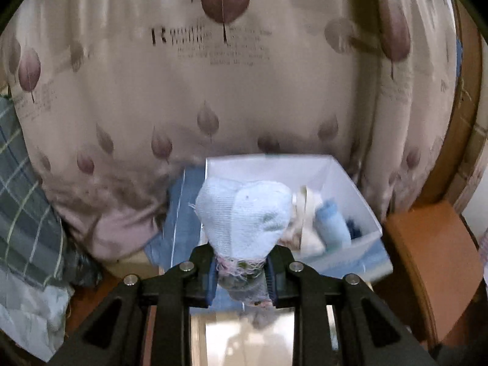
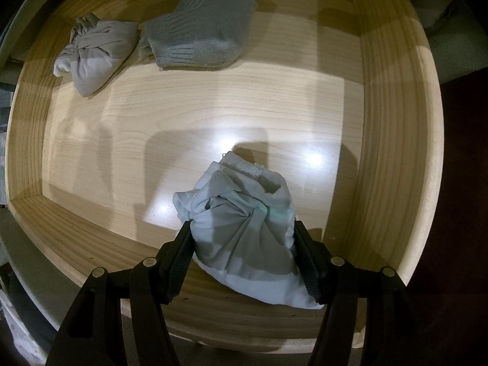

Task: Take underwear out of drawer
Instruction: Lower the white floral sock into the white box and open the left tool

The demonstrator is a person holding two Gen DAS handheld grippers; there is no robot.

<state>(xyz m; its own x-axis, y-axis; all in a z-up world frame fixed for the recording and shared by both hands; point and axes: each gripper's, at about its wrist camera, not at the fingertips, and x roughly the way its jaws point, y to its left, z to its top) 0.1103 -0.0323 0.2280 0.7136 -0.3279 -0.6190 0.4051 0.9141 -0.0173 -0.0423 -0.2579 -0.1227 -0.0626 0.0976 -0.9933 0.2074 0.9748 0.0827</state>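
Clamping a pale knotted underwear bundle (image 2: 244,225) low in the wooden drawer (image 2: 393,116), the right gripper (image 2: 244,259) is hiding its sides; the left gripper (image 1: 242,270) is squeezing a light-blue cloth (image 1: 244,213), with blurred curtain (image 1: 152,97) print beginning "R".

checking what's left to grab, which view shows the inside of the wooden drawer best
The right wrist view: it looks straight into the wooden drawer, showing a knotted bundle, grey socks and the bundle in the right gripper. The left wrist view shows none of it.
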